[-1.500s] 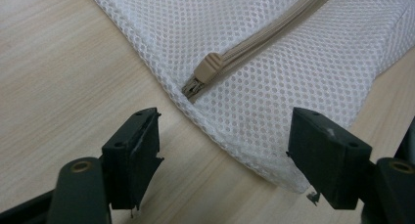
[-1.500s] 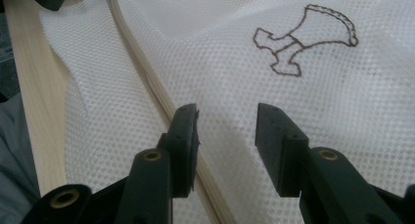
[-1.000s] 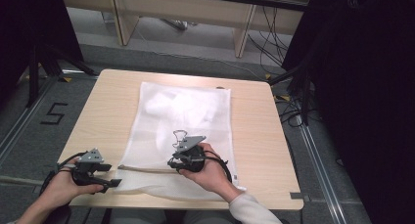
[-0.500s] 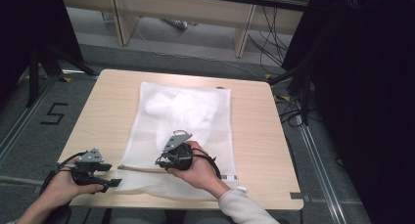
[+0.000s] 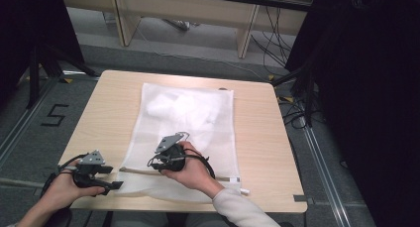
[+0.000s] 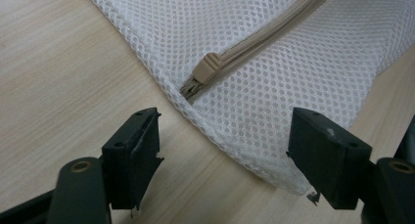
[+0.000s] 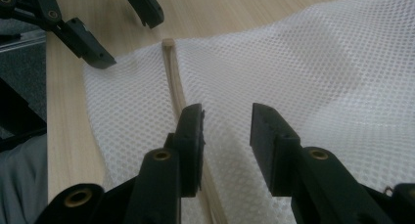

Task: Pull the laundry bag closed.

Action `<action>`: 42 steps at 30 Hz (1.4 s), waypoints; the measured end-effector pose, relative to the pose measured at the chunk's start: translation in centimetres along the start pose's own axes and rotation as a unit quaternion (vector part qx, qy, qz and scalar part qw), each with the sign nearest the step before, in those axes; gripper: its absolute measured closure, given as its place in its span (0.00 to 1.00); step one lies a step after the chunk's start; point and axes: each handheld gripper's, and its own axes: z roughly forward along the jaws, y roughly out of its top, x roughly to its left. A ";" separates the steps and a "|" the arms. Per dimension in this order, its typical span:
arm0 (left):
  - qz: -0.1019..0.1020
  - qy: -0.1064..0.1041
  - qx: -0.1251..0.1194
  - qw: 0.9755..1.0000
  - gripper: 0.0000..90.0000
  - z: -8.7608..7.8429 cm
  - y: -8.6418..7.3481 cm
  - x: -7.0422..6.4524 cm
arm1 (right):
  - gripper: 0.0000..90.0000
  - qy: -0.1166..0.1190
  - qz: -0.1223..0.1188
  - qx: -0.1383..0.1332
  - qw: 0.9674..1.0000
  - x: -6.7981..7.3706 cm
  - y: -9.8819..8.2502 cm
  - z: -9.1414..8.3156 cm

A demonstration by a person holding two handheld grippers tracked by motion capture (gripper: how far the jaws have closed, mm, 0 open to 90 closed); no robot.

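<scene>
A white mesh laundry bag [image 5: 198,123] lies flat on the wooden table [image 5: 104,113], with something white inside its far half. A beige zipper [image 7: 172,82] runs along its near edge. The zipper pull [image 6: 208,67] sits at the bag's left end. My left gripper [image 5: 116,180] is open at the table's near left corner, and its jaws [image 6: 225,136] straddle the bag's corner just short of the pull. My right gripper [image 5: 151,163] hovers low over the bag and points left. Its jaws [image 7: 226,121] are open a little above the zipper and hold nothing.
The left gripper [image 7: 129,42] appears at the top left of the right gripper view. Bare wood lies left and right of the bag. Dark curtains [image 5: 376,88], cables [image 5: 277,43] and a wooden desk frame [image 5: 198,9] stand beyond the table's edges.
My right gripper has slid left along the bag's near edge toward the left gripper and turned to point left. The left gripper has stayed put.
</scene>
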 end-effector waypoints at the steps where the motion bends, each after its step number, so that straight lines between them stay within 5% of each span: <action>1: 0.000 0.000 0.000 1.000 0.30 0.0 0.0 0.0 | 0.74 0.004 -0.007 0.000 1.000 0.0 0.2 0.2; 42: -0.008 -0.004 -0.004 1.000 0.31 -0.1 -0.2 -0.2 | 0.83 0.056 -0.007 0.028 0.998 2.3 4.1 6.3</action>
